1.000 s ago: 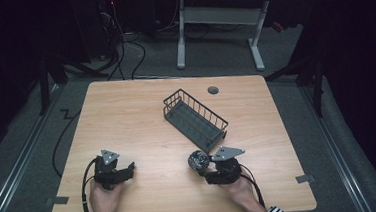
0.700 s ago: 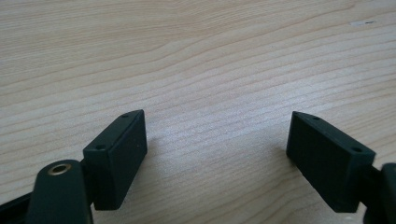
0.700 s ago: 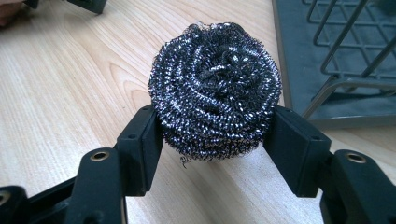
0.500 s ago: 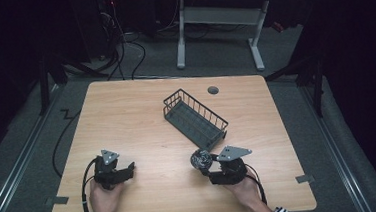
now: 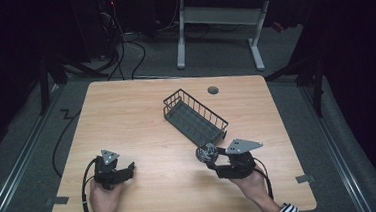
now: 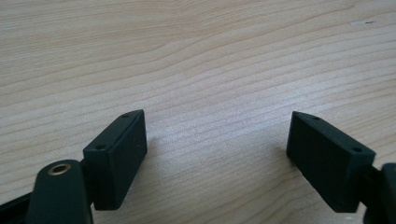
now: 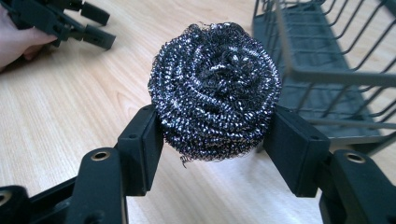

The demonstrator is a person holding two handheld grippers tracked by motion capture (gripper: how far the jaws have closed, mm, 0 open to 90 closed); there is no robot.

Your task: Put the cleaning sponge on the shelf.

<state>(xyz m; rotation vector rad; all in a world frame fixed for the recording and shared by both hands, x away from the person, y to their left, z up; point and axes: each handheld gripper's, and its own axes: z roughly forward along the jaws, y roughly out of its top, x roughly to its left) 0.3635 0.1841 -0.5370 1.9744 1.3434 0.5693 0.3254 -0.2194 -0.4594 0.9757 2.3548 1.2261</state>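
Note:
A round steel-wool scourer (image 7: 215, 91) sits between the jaws of my right gripper (image 7: 217, 140), which is shut on it just above the wooden table. In the high view the scourer (image 5: 206, 153) and the right gripper (image 5: 210, 157) are at the table's front right, close to the near end of a dark wire basket (image 5: 195, 116). The basket (image 7: 327, 60) lies angled across the table's middle and looks empty. My left gripper (image 5: 129, 170) rests at the front left, open; its jaws stand wide apart over bare wood (image 6: 217, 140).
The wooden table (image 5: 127, 120) has a round cable hole (image 5: 213, 90) at its back edge. A cable (image 5: 86, 193) trails from the left gripper. In the right gripper view the left gripper (image 7: 60, 21) and a hand show at the upper left.
The right gripper with the scourer has lifted slightly and shifted a little to the right, toward the basket's near end. The left gripper has stayed put.

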